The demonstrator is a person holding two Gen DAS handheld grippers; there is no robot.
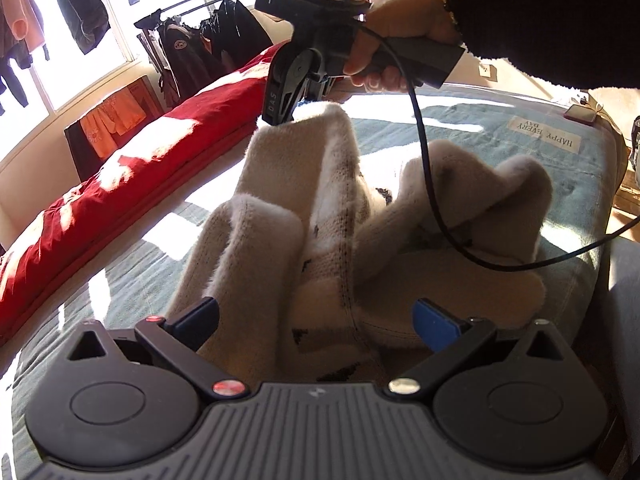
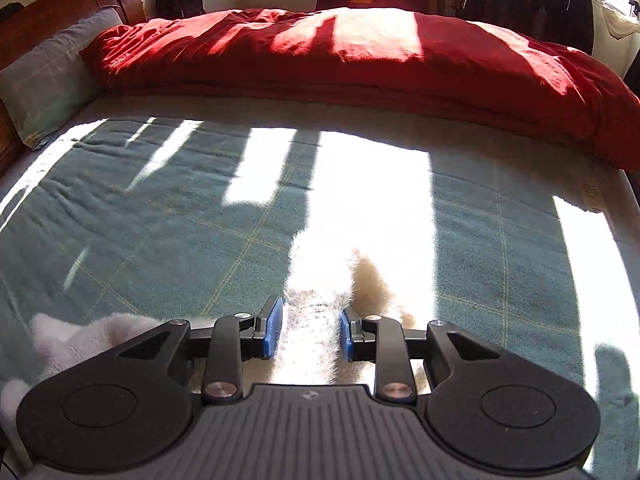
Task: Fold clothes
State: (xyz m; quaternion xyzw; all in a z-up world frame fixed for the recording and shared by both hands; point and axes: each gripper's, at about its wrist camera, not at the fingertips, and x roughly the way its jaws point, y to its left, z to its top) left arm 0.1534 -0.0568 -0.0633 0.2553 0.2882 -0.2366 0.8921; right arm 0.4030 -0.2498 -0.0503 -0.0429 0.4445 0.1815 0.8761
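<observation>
- The fuzzy cream garment [image 1: 320,216] lies bunched on the bed's green checked blanket [image 2: 160,208], one corner of it pulled up into a peak.
- The right gripper [image 1: 276,120], seen from the left wrist view, pinches that raised corner; its jaws are clenched on the garment, and the fabric hangs down from them in a long fold.
- In the right wrist view the blue pads [image 2: 274,330] stand close together with pale fuzzy cloth between them (glare from the sun washes out much of the detail there).
- The person's right hand [image 1: 400,40] grips the handle, a dark sleeve [image 1: 540,20] covering the wrist, and a black cable [image 1: 424,168] loops down over the garment.
- The left gripper [image 1: 316,320] hovers low just over the near part of the garment, its jaws released and spread wide, the cloth visible between them.
- A red duvet [image 2: 360,56] is heaped along the far side of the bed.
- Dark jackets [image 1: 192,52] hang on a rack by the window.
</observation>
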